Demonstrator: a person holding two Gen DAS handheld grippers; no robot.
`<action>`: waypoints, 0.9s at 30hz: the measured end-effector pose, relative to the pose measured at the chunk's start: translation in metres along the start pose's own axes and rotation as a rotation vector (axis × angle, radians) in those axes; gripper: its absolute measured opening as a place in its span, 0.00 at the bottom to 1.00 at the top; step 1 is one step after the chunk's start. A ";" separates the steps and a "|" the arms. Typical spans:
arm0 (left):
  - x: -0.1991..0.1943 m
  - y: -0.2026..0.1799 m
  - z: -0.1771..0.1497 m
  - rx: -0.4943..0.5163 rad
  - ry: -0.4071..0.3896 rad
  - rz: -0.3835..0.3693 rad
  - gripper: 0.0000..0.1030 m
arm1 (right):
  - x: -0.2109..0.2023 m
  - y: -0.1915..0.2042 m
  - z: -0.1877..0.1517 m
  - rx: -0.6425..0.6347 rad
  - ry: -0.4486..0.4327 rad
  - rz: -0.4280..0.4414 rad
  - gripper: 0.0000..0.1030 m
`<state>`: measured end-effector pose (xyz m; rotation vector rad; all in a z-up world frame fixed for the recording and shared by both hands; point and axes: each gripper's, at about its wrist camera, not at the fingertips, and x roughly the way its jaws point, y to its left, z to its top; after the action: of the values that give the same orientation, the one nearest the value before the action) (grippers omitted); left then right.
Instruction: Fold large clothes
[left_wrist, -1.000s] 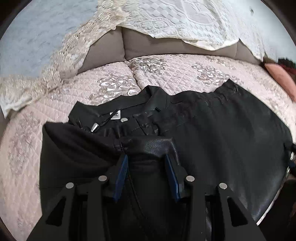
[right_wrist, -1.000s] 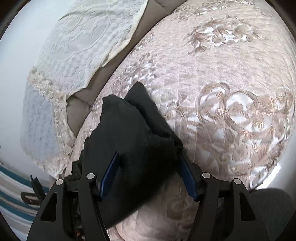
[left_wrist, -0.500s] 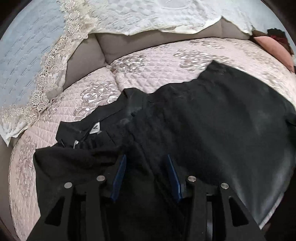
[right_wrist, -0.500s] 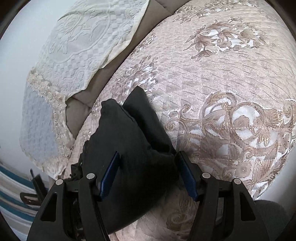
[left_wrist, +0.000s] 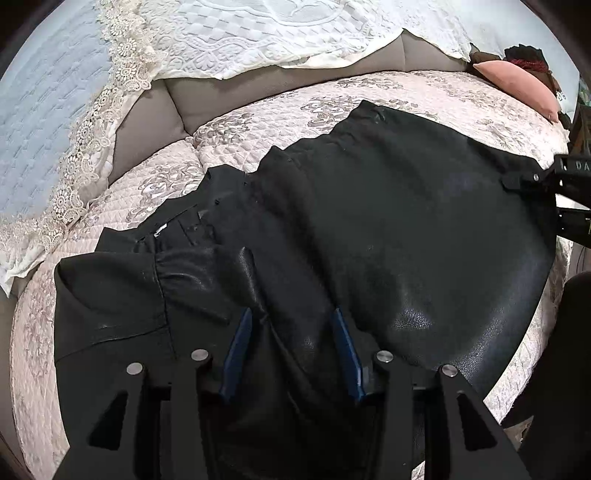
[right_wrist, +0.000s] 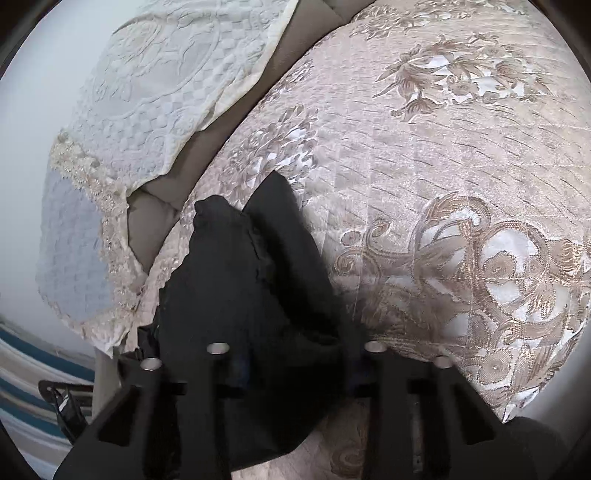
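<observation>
A large black leather-look jacket (left_wrist: 388, 221) lies spread on the quilted sofa seat (left_wrist: 424, 92), its collar and label toward the back left. My left gripper (left_wrist: 291, 325) hovers just over its near middle with jaws open and nothing between the blue pads (left_wrist: 240, 339). In the right wrist view, my right gripper (right_wrist: 295, 354) is shut on a bunched corner of the black jacket (right_wrist: 236, 288), which covers the pads. The right gripper also shows at the right edge of the left wrist view (left_wrist: 554, 184), at the jacket's far right corner.
A white lace cover (left_wrist: 258, 33) drapes the sofa back (left_wrist: 258, 92). A pink cushion (left_wrist: 517, 85) lies at the far right end. The beige floral quilt (right_wrist: 461, 184) fills the right wrist view. A striped rug (right_wrist: 22, 362) shows on the floor, lower left.
My left gripper let go of the black fold it held and now stands open over the flattened jacket. The right gripper closed further on its corner, hiding the blue pads.
</observation>
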<state>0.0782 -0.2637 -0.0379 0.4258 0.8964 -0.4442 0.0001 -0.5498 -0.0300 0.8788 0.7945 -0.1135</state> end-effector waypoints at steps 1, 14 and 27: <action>0.000 0.001 0.000 -0.005 0.001 -0.005 0.45 | -0.006 0.005 0.000 -0.016 -0.006 0.019 0.22; -0.049 0.034 -0.001 -0.158 -0.075 -0.114 0.45 | -0.048 0.099 -0.009 -0.202 -0.018 0.221 0.19; -0.091 0.151 -0.063 -0.467 -0.141 -0.035 0.45 | -0.039 0.215 -0.064 -0.453 0.096 0.398 0.18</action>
<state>0.0687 -0.0879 0.0260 -0.0481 0.8395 -0.2798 0.0212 -0.3720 0.1114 0.5973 0.6824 0.4476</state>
